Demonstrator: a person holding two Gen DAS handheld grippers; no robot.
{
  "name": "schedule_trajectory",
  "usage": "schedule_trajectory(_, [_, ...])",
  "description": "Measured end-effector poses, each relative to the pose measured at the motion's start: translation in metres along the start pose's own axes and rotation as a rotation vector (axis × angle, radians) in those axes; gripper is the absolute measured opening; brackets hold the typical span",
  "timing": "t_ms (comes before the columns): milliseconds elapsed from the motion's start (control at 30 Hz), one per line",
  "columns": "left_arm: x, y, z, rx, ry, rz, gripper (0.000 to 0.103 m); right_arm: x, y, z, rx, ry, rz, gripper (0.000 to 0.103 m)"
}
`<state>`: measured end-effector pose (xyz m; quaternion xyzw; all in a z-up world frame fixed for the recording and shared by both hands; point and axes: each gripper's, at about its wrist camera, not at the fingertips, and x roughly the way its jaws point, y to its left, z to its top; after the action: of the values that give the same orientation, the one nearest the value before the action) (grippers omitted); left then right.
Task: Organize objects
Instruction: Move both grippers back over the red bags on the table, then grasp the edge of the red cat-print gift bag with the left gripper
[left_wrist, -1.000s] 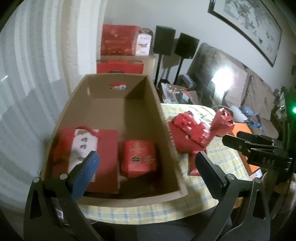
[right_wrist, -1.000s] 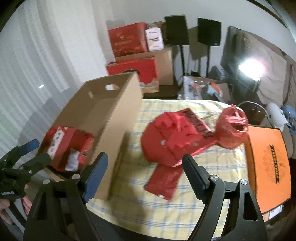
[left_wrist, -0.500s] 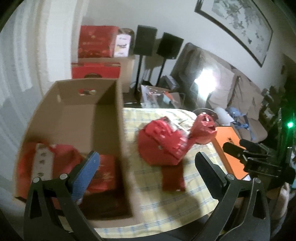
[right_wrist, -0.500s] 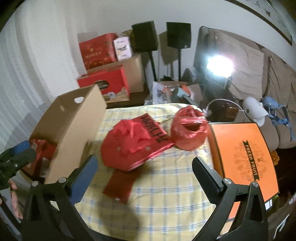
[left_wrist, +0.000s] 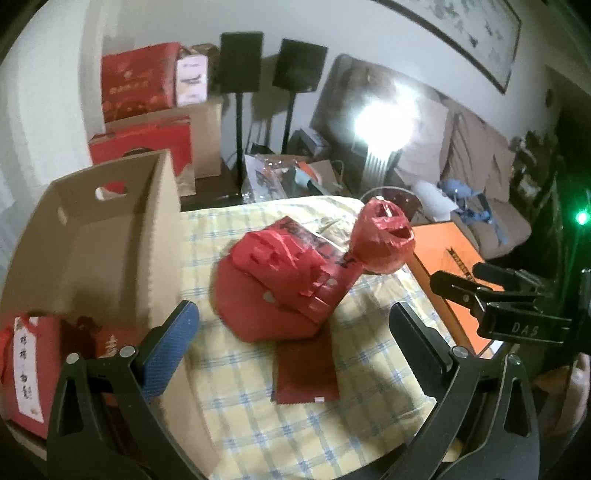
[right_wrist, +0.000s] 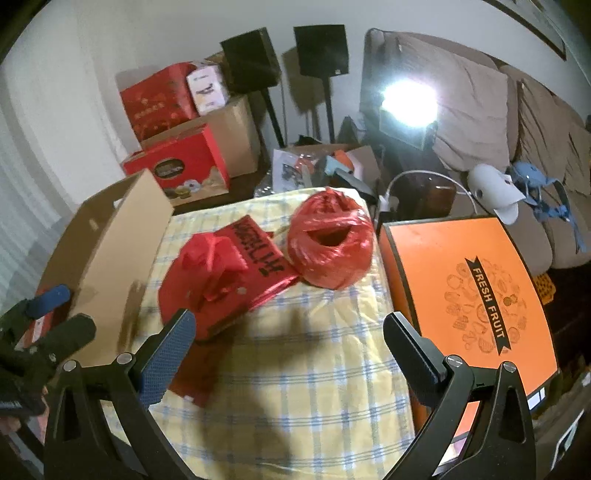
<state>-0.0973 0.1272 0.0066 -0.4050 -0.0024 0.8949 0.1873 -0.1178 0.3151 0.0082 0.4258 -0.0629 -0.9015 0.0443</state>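
An open cardboard box (left_wrist: 110, 240) stands at the left of the checked tablecloth (left_wrist: 258, 424), with red gift packets (left_wrist: 33, 365) inside. Beside it lies a heap of red paper goods (left_wrist: 273, 288) with a flat red envelope (left_wrist: 306, 373) in front and a round red plastic bag (left_wrist: 384, 240) behind. My left gripper (left_wrist: 291, 332) hangs open above the heap, empty. My right gripper (right_wrist: 288, 332) is open too, over the cloth in front of the heap (right_wrist: 210, 280) and the bag (right_wrist: 332, 247), holding nothing. Each gripper shows in the other's view: right gripper (left_wrist: 456, 275), left gripper (right_wrist: 66, 314).
An orange "FRESH FRUIT" box (right_wrist: 472, 295) lies right of the table. Behind stand red cartons (right_wrist: 177, 166), a brown carton (right_wrist: 236, 129), two black speakers on stands (right_wrist: 321, 48) and a sofa (right_wrist: 480, 110). A bright lamp (right_wrist: 406, 99) glares at the back.
Both views have swung right, from the cardboard box towards the red heap. The right gripper's fingers have spread wider. Nothing was picked up.
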Motion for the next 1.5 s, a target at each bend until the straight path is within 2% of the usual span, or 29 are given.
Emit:
schedule_trajectory(167, [0.025,-0.017,0.0,0.05,-0.01,0.059,0.102,0.009,-0.015,0.0,0.029,0.009,-0.008,0.102])
schedule_trajectory(533, [0.088,-0.042,-0.008,0.148,0.029,0.038,0.102,0.017,-0.042,0.005,0.089,0.007,0.019,0.102])
schedule_trajectory(833, [0.13,-0.059,-0.016,0.255,0.055,0.099,0.098,0.03,-0.054,0.003,0.118,0.021,0.041,0.102])
schedule_trajectory(1033, [0.15,-0.063,-0.021,0.262,0.082,0.118,0.098,0.038,-0.06,-0.002,0.123,0.04,0.045,0.102])
schedule_trajectory(1133, [0.159,-0.07,-0.025,0.308,0.094,0.15,0.098,0.04,-0.064,-0.003,0.131,0.044,0.044,0.102])
schedule_trajectory(1200, [0.164,-0.076,-0.028,0.347,0.089,0.191,0.092,0.04,-0.066,-0.003,0.137,0.044,0.044,0.102])
schedule_trajectory(1267, [0.169,-0.08,-0.031,0.38,0.082,0.234,0.074,0.04,-0.068,-0.004,0.142,0.045,0.046,0.102])
schedule_trajectory(1300, [0.17,-0.081,-0.031,0.392,0.079,0.246,0.071,0.039,-0.069,-0.004,0.143,0.045,0.047,0.102])
schedule_trajectory(1400, [0.169,-0.083,-0.034,0.427,0.06,0.246,0.061,0.039,-0.068,-0.004,0.142,0.045,0.046,0.102])
schedule_trajectory(1467, [0.166,-0.085,-0.033,0.439,0.043,0.254,0.048,0.039,-0.069,-0.005,0.141,0.047,0.044,0.102])
schedule_trajectory(1500, [0.164,-0.086,-0.033,0.44,0.037,0.253,0.046,0.039,-0.069,-0.005,0.14,0.049,0.043,0.102])
